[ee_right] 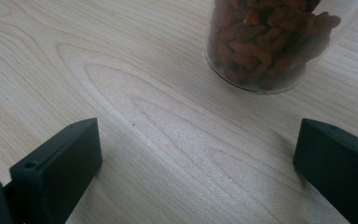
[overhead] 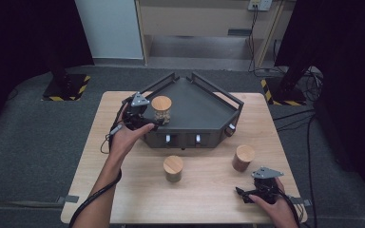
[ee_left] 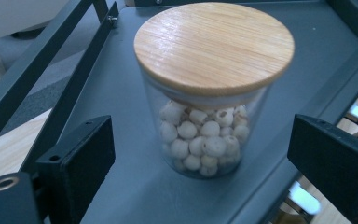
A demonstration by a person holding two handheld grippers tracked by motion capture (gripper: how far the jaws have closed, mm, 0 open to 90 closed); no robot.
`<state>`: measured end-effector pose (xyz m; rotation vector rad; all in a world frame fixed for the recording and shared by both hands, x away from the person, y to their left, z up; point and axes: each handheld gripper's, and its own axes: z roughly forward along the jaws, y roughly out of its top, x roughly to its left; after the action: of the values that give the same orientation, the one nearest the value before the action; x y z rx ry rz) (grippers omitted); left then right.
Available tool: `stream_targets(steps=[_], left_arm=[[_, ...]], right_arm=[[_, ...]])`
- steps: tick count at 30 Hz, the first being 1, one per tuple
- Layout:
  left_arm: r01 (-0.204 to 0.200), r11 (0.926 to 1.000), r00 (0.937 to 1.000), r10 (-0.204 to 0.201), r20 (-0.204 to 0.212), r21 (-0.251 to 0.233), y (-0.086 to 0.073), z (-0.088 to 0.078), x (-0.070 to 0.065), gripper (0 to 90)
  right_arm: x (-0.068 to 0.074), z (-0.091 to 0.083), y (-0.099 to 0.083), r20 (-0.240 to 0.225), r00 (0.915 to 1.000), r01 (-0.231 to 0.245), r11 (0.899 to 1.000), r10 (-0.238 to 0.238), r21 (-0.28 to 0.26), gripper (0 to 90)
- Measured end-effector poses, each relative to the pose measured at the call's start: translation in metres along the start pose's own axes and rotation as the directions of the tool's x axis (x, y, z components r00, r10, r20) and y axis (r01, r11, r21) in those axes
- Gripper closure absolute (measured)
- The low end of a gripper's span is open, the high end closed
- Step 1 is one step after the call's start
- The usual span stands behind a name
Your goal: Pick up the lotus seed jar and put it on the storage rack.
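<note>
A glass jar of white round seeds [overhead: 161, 108] with a wooden lid stands on the left part of a dark grey angular tray [overhead: 204, 111]. My left gripper [overhead: 155, 122] is at the tray's left front edge, right beside that jar. In the left gripper view the jar [ee_left: 209, 93] stands upright just ahead of the left gripper [ee_left: 205, 140], whose jaws are open wide with the pads apart from the glass. My right gripper [overhead: 241, 194] rests near the table's front right, open [ee_right: 200, 140] over bare wood. A jar of red-brown dried berries [ee_right: 270, 42] stands beyond it.
The berry jar [overhead: 243, 157] and a third wooden-lidded jar [overhead: 173, 168] stand on the wooden table [overhead: 104, 142] in front of the tray. The tray has raised rails [ee_left: 37, 70] along its sides. Black stands and cables lie on the floor beyond.
</note>
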<state>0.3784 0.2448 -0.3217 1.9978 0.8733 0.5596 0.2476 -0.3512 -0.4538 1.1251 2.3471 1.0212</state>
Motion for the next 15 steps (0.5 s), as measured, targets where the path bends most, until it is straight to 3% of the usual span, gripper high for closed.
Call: stream_targets(steps=[15], left_arm=[[-0.028, 0.9996, 0.9996, 0.028, -0.001, -0.005, -0.011, -0.022, -0.016, 5.7]], right_arm=[[0.0, 0.0, 0.0, 0.0, 1.0, 0.0, 1.0, 0.0, 0.0, 1.5]])
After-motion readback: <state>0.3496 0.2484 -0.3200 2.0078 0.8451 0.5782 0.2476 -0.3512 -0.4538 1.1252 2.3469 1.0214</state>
